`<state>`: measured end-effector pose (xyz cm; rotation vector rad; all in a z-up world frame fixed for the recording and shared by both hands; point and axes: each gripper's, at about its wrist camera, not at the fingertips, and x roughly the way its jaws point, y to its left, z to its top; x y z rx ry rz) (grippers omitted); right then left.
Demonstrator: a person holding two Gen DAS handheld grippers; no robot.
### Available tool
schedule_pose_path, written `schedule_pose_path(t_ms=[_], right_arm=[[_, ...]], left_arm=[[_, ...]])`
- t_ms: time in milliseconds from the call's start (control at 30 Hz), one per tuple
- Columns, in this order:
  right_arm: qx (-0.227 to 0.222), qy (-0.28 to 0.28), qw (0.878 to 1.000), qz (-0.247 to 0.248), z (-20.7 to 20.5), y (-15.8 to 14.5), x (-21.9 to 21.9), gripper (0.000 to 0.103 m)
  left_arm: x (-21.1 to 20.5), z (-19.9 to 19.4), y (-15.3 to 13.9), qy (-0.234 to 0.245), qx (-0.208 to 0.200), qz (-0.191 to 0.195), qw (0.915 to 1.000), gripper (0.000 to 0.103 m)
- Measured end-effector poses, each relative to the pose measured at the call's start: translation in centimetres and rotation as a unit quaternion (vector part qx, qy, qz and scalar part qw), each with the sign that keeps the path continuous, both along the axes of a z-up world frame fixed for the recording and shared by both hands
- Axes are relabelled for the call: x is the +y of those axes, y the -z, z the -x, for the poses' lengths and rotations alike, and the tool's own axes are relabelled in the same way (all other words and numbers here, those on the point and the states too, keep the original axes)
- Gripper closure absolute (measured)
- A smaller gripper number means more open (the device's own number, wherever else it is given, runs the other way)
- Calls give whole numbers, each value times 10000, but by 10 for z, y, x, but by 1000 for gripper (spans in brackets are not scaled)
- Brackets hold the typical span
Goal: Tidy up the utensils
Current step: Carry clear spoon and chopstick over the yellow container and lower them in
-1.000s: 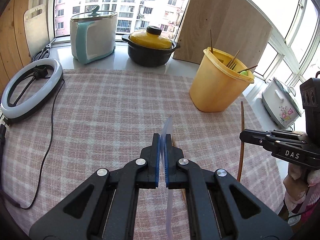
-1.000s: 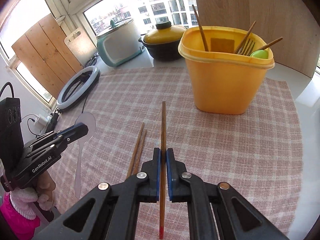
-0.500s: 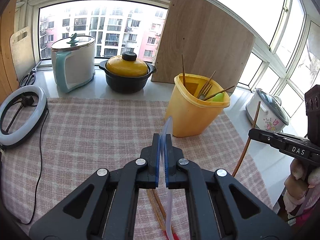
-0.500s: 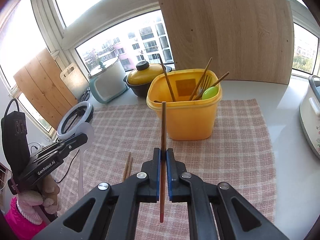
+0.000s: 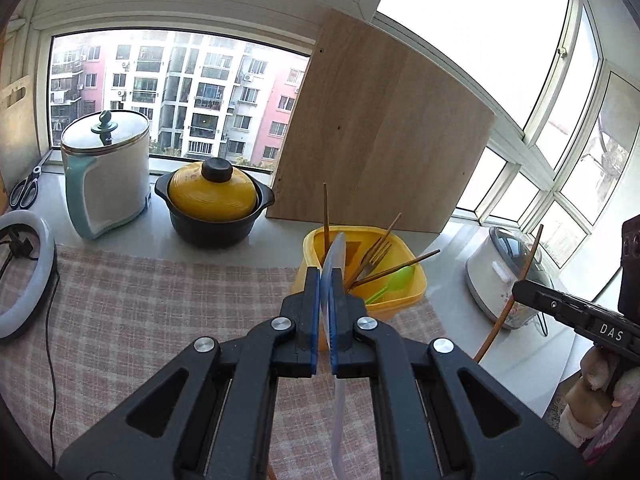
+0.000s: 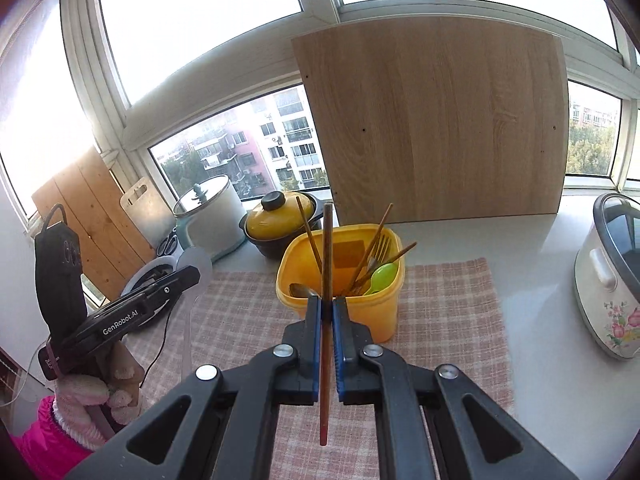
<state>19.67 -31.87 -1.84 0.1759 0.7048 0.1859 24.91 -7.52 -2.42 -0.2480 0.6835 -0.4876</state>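
In the left wrist view, the left gripper [image 5: 327, 280] fills the lower centre of the frame, its fingers clamped on a clear plastic spoon [image 5: 334, 256]. The spoon's bowl rises above the fingertips and its handle trails down between the arms to the bottom edge. Just beyond the fingertips, at centre frame, stands a yellow utensil bin [image 5: 404, 300] on a checked cloth [image 5: 160, 312] covering the bench; it holds a fork [image 5: 374, 254], chopsticks and a green spoon [image 5: 394, 280]. In the right wrist view, the right gripper [image 6: 327, 304] sits at lower centre, its fingers clamped on a single brown chopstick [image 6: 327, 248] held nearly upright. The chopstick's upper end overlaps the bin's opening [image 6: 340, 276] and its red-tipped lower end hangs below the fingers. At the right edge of the left view, the right gripper's fingers appear with the chopstick slanting through them.
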Motion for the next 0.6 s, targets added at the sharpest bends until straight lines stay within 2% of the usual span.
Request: schedule_pose_path(t_ms=[367, 600], right_arm=[[-471, 129, 9988, -64, -36, -46, -19, 100], [-496, 108, 9986, -170, -70, -55, -23, 100]], left_arm=[[-22, -51, -20, -320, -252, 202, 9990, 102], [-46, -83, -16, -362, -254, 224, 9988, 102]])
